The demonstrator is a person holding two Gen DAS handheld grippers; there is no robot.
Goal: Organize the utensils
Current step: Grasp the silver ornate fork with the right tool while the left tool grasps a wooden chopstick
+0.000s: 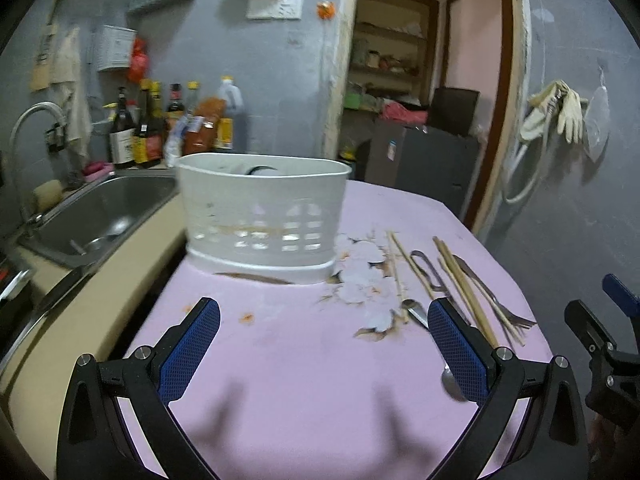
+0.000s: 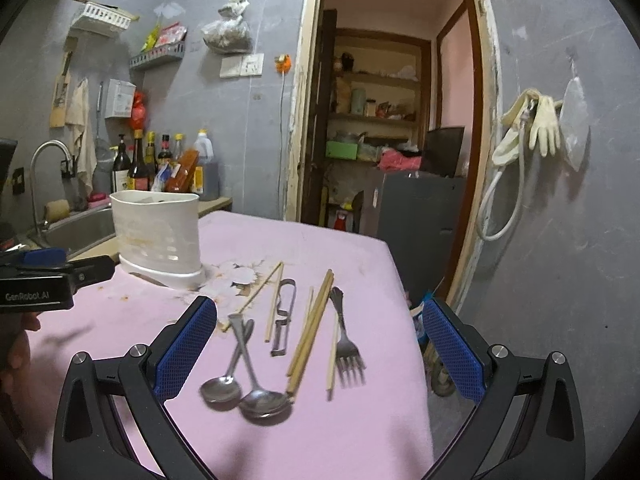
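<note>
Both tools stand wide apart and hold nothing: the left tool hovers over bare pink cloth in front of the white slotted plastic utensil caddy, and the right tool hangs above the loose cutlery, to the right of that caddy.

All the utensils lie flat on the pink-covered desk, none yet in the caddy as far as I can see; something dark shows at its rim but I cannot tell what.

Counted from the right wrist view: two steel spoons, crossed at the handles with bowls touching; one steel fork; one metal peeler; and bamboo chopsticks, about six sticks, though two lie so close that the count is unsure.

Risks, as I judge them: the crossed spoons may come up together or one may slip out, since their handles overlap. Thin chopsticks lying flat on soft cloth could roll away from closing fingers or drag the cloth. The fork lies nearest the desk's right edge, far from the caddy, so a nudge could send it to the floor.
</note>
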